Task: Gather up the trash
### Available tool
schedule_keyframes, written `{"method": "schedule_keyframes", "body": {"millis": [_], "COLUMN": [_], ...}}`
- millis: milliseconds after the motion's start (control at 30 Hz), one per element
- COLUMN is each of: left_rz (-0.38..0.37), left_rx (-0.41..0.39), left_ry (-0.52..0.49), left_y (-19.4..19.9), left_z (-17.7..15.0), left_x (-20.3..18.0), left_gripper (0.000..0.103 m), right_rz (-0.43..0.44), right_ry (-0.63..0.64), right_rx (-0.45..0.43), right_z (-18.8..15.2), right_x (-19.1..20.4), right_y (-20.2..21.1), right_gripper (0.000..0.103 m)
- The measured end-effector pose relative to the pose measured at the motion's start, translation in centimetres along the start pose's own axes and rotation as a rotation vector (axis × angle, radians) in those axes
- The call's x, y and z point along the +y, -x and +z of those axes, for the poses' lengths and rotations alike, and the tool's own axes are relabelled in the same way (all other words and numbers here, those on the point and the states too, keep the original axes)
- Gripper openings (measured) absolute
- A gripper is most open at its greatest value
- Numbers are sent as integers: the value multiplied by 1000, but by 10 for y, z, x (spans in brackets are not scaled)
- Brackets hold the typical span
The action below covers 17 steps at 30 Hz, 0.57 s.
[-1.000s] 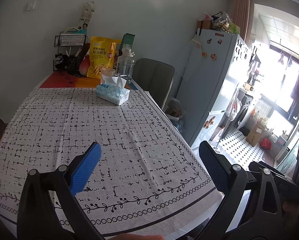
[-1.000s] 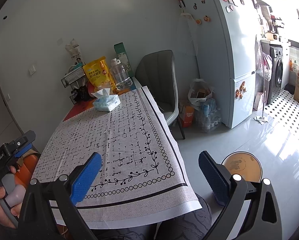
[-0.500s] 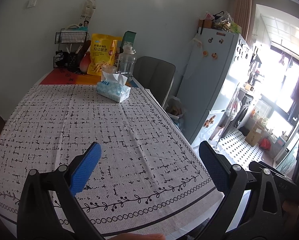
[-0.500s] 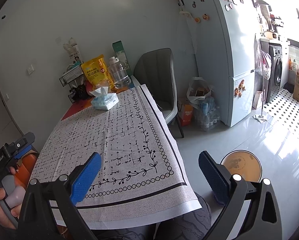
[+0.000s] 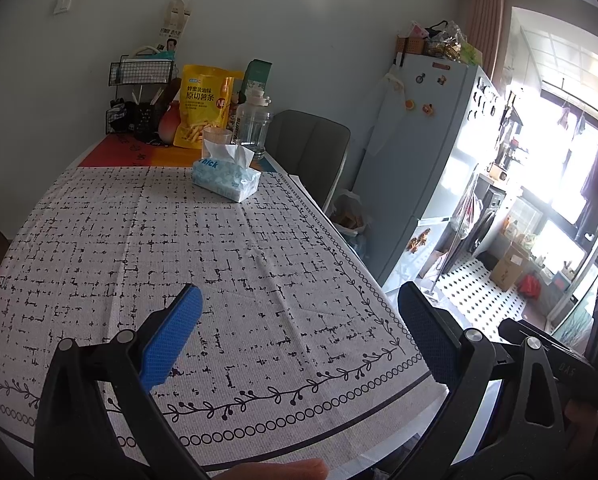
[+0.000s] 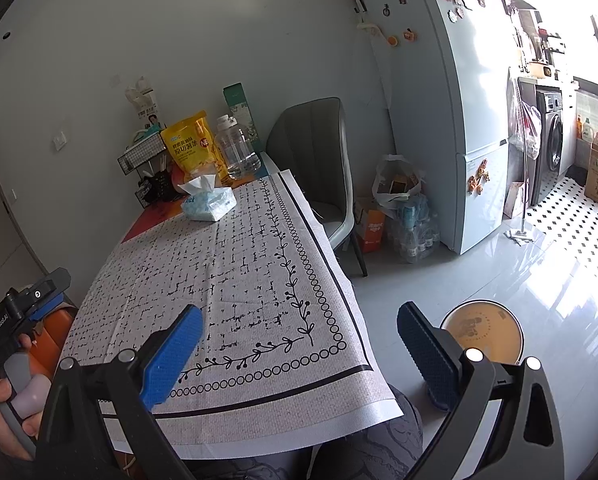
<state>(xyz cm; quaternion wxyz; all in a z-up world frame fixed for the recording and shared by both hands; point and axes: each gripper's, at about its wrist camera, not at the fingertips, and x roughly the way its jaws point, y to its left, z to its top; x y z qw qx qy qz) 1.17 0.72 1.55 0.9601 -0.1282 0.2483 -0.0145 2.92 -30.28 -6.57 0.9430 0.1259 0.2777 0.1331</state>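
You hold the left gripper [image 5: 299,336] above the near end of the tabletop [image 5: 111,248], its blue pads spread wide with nothing between them; your right gripper [image 6: 299,356] hangs at the near right corner of the same tabletop, just as wide apart and equally empty, one finger over the patterned cloth [image 6: 235,272] and the other out over the floor. Take the tissue pack [image 5: 225,178] as your landmark; it lies towards the far end of the cloth, well away from both grippers, with a white tissue standing out of its top. Just behind it stand a clear cup [image 5: 217,138], a yellow snack bag [image 5: 203,106] and a clear water jug [image 5: 253,126]; to the left of those sits a black wire rack [image 5: 139,96]. Right of the tissue pack, beside the tabletop, is a grey chair [image 6: 319,168], and beyond it the fridge [image 6: 439,100]. No loose trash shows on the cloth; a round bin [image 6: 485,332] with a tan lining stands on the floor just beyond your right gripper. Your left hand [image 6: 3,408] grips the handle at the near left edge of the right view.
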Motion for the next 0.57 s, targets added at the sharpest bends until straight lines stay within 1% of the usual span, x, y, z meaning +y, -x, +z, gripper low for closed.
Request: {"method": "schedule_keyframes", "body": {"millis": [133,333,433,567], "left_rz": [29,10,-10,-1], "left_rx": [-3,15,28,23], "left_ry": [-7,-4,13,63], "left_y": [-1,-9,-17,-26], "left_z": [-3,-6,-8,-11], "left_x": [-1,2,6,25], "left_gripper": [97,97,97,97], "right_rz": [-1,-1,-10,-18], "right_ry": [-2,-2,-4,3], "right_rx": [5,15,28,72], "right_z": [-1,-4,-7,-8], "right_x": [0,-1,-2,1], "right_y": [-1,-4,-8,-19], "right_gripper": [95,95,95,95]}}
